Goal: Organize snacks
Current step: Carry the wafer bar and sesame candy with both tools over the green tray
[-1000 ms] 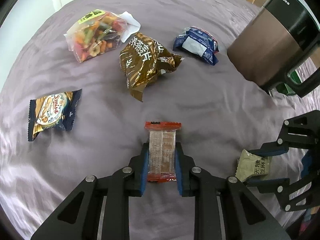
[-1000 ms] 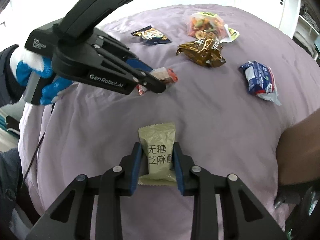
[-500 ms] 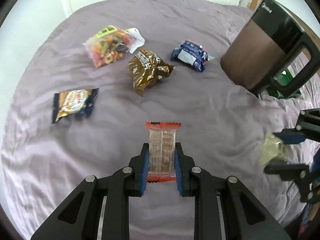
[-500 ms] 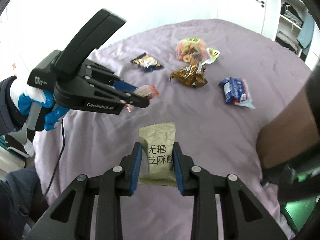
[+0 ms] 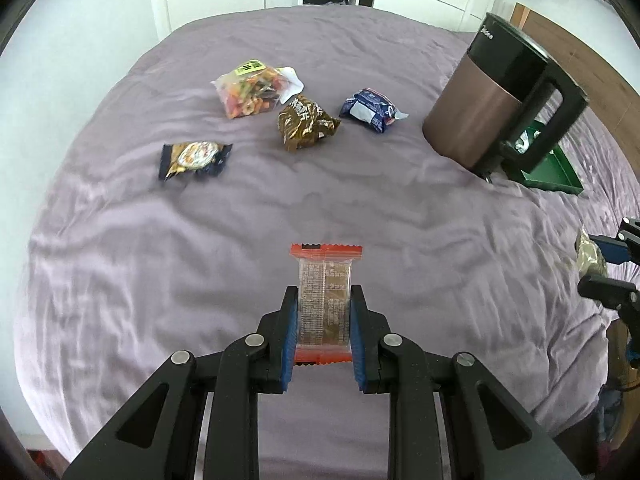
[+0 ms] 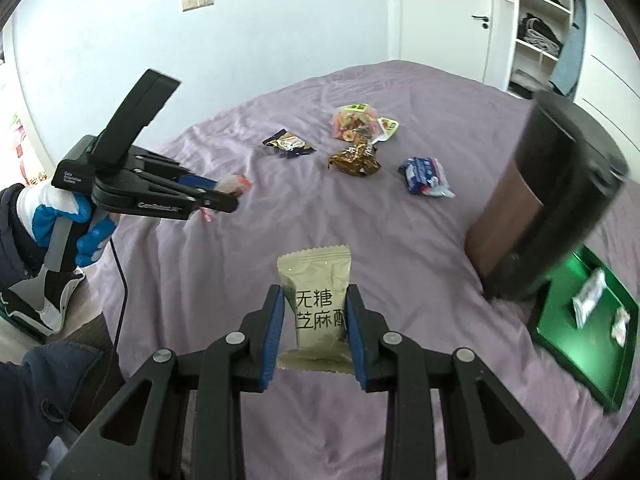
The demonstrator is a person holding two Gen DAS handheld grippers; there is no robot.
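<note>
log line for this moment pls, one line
left gripper: shut on red-edged snack bar | right gripper: shut on tan packet | four snack bags on bed | green tray behind kettle

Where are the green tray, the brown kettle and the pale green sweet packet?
Green plastic tray [image 6: 560, 344]: right wrist view, bare floor.
Brown metal kettle [image 5: 472, 108]: left wrist view, side wall.
Pale green sweet packet [image 6: 316, 280]: right wrist view, upper face.

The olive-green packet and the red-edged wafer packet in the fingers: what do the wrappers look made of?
Olive-green packet with black characters: looks like matte, opaque plastic film or foil laminate; crimped sawtooth end seals, barely any glare. Red-edged wafer packet: thin, glossy, clear plastic film; the brown contents show through, and the red ends are crimped. Both are guesses from looks.
</note>
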